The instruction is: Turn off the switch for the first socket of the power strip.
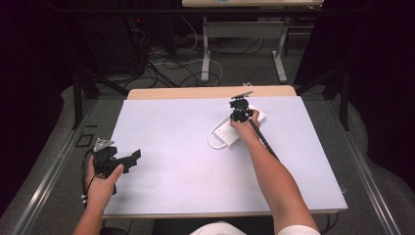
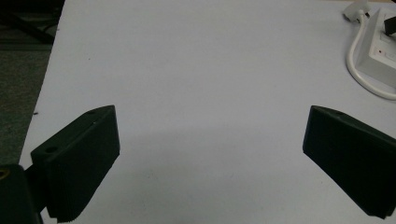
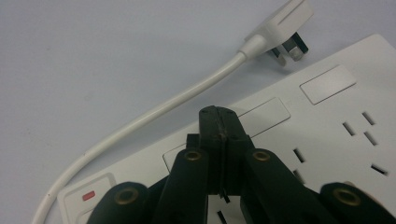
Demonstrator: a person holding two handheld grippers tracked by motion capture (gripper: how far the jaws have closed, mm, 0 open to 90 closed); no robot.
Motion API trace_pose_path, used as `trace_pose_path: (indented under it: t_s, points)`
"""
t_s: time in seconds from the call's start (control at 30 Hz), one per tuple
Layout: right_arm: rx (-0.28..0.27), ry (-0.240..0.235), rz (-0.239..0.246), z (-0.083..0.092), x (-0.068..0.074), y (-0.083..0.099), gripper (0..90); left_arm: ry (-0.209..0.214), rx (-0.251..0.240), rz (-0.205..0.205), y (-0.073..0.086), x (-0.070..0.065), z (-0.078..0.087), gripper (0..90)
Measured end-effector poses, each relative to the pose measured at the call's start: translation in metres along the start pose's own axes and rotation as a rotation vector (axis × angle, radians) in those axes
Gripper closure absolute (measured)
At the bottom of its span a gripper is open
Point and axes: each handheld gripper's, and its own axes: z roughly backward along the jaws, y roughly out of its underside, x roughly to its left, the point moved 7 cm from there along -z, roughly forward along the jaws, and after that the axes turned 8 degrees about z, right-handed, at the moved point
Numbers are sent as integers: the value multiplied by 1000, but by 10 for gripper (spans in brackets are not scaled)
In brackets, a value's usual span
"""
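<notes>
A white power strip (image 1: 226, 135) lies on the white table (image 1: 171, 147), right of centre toward the far side. Its white cable (image 3: 163, 105) loops round to a plug (image 3: 280, 28) lying loose on the table beside it. My right gripper (image 3: 219, 116) points down over the strip, jaws shut with nothing between them, tips next to a flat rocker switch (image 3: 264, 112); whether they touch I cannot tell. A switch with a red mark (image 3: 88, 195) sits at the strip's end. My left gripper (image 1: 133, 160) hovers at the table's left edge, jaws open and empty (image 2: 210, 135).
The strip's corner and cable loop (image 2: 369, 60) appear at the far right of the left gripper view. A wooden strip (image 1: 210, 92) borders the table's far edge. Behind it, loose cables (image 1: 171, 63) lie on the floor by another table's legs (image 1: 205, 54).
</notes>
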Motion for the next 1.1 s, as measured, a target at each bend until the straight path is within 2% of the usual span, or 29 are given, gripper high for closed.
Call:
trace_pose_path:
  t_s: [0.07,0.5,0.63,0.77,1.1]
  points:
    - [0,0,1,0,0,0,900,-1,-11,2,0,0,-1,37]
    - [17,-4,-14,3,-3,0,900,0,-5,3,0,-1,-2,38]
    - [-6,-4,-9,4,-5,-2,900,0,-6,4,0,-1,-2,38]
    - [5,4,-9,9,-8,-2,899,-1,-7,4,0,-1,-2,38]
    - [-19,18,-3,18,-19,-6,897,0,-8,7,0,-1,-2,39]
